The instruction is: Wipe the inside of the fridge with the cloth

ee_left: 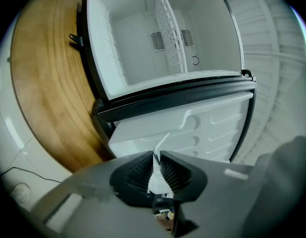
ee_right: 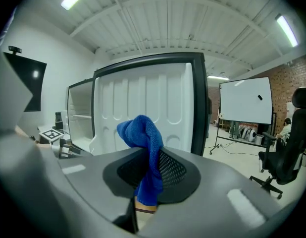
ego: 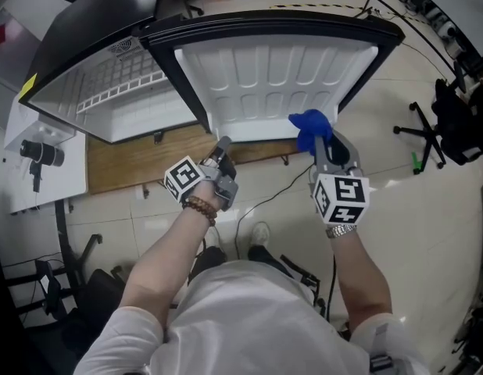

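Observation:
The fridge (ego: 124, 104) stands with its door (ego: 277, 84) swung wide, white liner facing me. In the left gripper view the bare white interior (ee_left: 138, 43) holds a wire shelf (ee_left: 168, 29) standing on edge. My left gripper (ego: 223, 145) is at the door's near left corner. Its jaws (ee_left: 157, 165) are nearly closed, with a thin white lip of the door (ee_left: 162, 142) between the pads. My right gripper (ego: 320, 143) is shut on a blue cloth (ego: 312, 123), held in front of the door's near edge. The cloth (ee_right: 143, 138) bunches up above the jaws (ee_right: 150, 175).
A wooden board (ego: 140, 158) lies under the fridge. A white table with a black camera (ego: 40, 155) stands at the left. A black cable (ego: 273, 198) runs over the tiled floor by my feet. An office chair (ego: 452, 123) and a whiteboard (ee_right: 244, 103) stand to the right.

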Motion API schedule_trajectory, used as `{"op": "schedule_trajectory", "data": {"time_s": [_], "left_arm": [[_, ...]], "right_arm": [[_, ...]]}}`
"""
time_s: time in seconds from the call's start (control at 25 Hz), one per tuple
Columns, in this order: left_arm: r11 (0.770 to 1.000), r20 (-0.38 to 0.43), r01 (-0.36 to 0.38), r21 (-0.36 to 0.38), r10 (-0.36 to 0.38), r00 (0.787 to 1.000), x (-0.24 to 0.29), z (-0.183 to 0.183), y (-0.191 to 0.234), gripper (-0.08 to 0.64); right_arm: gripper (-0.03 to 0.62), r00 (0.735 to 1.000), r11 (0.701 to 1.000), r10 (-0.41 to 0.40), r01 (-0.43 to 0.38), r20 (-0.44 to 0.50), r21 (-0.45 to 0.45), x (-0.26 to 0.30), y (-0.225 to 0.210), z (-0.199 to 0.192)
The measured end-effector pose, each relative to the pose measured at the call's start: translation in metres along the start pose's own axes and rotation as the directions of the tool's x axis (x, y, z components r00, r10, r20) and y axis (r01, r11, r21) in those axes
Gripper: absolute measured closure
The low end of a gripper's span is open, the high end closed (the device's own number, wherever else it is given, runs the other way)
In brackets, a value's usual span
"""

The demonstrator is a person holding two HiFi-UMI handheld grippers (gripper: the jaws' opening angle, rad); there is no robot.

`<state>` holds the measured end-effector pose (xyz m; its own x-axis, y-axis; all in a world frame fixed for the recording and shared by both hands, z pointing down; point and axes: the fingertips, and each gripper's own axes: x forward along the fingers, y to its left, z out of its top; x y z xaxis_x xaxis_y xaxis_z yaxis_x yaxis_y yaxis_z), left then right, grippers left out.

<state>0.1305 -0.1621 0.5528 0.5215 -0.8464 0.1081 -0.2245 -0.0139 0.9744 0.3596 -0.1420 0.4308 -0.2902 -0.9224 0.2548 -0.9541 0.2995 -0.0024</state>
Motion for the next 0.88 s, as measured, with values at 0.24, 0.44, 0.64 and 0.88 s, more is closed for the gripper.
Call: {"op": "schedule_trajectory", "data": {"time_s": [0.24, 0.44, 0.64, 0.88], "left_arm": [[0.997, 0.014, -0.074, 0.037, 0.073, 0.997, 0.014, -0.001, 0.012, 0.548], [0.995, 0.026, -0.089, 0.049, 0.088, 0.996, 0.02, -0.002, 0.012, 0.557], [0.994, 0.039, -0.09, 0.057, 0.088, 0.995, 0.02, 0.0, 0.009, 0.557], [0.993, 0.011, -0.078, 0.087, 0.077, 0.997, 0.008, -0.002, -0.001, 0.557]], "right_arm": [[0.54, 0.998, 0.998, 0.061, -0.061, -0.035, -0.007, 0.009, 0.025, -0.009], [0.54, 0.995, 0.996, 0.091, -0.092, -0.039, -0.001, 0.014, 0.032, -0.007], [0.54, 0.992, 0.993, 0.12, -0.12, -0.035, -0.012, 0.017, 0.036, 0.0], [0.54, 0.983, 0.983, 0.181, -0.181, -0.028, -0.013, 0.019, 0.065, 0.012]]}}
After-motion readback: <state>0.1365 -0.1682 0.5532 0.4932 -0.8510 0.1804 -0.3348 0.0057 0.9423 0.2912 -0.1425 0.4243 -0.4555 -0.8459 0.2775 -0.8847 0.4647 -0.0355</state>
